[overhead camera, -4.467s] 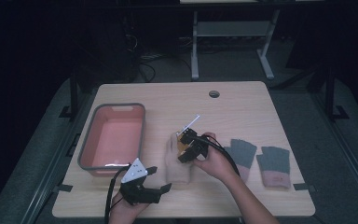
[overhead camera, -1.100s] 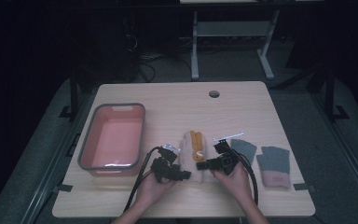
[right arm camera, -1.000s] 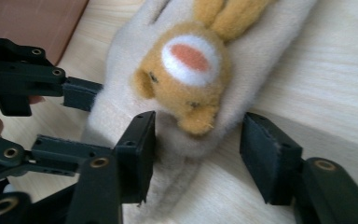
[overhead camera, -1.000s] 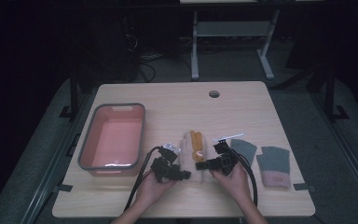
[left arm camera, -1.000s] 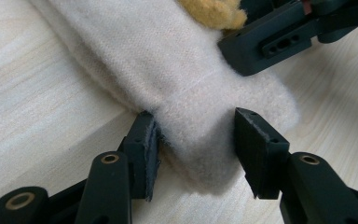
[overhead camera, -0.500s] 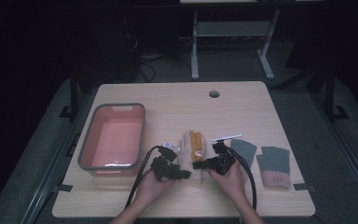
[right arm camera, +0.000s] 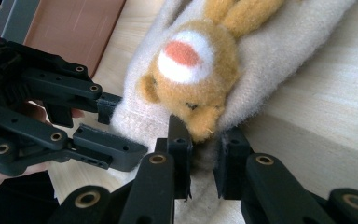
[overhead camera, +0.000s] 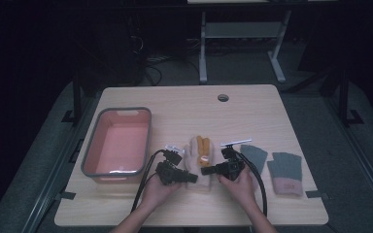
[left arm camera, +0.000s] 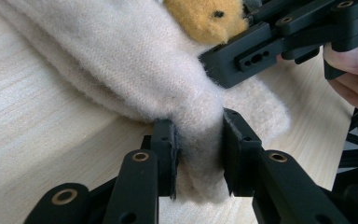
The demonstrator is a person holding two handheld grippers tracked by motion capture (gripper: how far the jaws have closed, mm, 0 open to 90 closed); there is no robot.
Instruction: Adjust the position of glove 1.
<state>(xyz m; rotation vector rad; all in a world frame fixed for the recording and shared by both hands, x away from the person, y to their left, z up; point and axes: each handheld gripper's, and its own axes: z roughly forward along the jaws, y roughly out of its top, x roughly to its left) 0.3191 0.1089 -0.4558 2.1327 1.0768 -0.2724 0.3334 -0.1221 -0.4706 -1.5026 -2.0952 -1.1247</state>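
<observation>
Both claws have just been closing and now pinch the cream glove lying mid-tabletop: left claw on one cuff edge, right claw opposite (beside the plush bear); lift evenly, keeping both pinches firm

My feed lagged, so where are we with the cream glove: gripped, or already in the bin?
Done: both claws have just been closing on the cream glove. The left claw pinches its cuff edge and the right claw pinches the opposite edge, below the orange bear patch. In hand: the glove lies on the table, not lifted. Left, probably: carrying it to the pink bin; two grey gloves wait.
</observation>
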